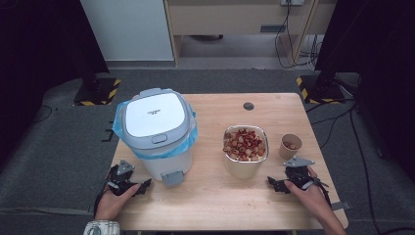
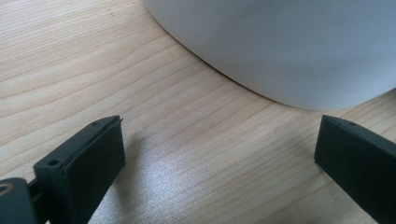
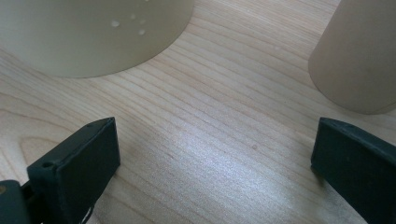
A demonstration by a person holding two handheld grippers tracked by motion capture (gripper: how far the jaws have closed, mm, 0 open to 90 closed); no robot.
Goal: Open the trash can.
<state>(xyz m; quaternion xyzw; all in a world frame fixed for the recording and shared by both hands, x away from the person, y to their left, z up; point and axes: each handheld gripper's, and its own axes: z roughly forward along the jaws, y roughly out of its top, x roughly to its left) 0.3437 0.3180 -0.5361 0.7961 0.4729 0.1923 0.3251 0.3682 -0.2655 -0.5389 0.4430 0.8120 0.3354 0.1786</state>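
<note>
Pale wood, finely grained and faintly glossy, forms the rectangular table [image 1: 210,200] on which both tools rest, probably a neutral waiting pose, each near what it may handle.

The left gripper [image 1: 128,185] lies low on the wood with its black jaws spread wide and nothing between them. Just ahead of it stands a white plastic pedal bin [image 1: 156,132] with a rounded-square grey-rimmed lid, shut, and a blue liner bag puffing out below the rim; its grey foot pedal [image 1: 172,177] juts out just beside the jaw tips, handy for a press.

The right gripper [image 1: 283,184] is likewise fully open and empty, flat on the table. Ahead and toward its left side sits a cream-coloured, smooth-walled, rounded-square bowl [image 1: 245,152] heaped with reddish and pale food scraps. Ahead on its other side stands a small tan paper cup [image 1: 290,146], upright, holding something brownish I cannot make out.
</note>
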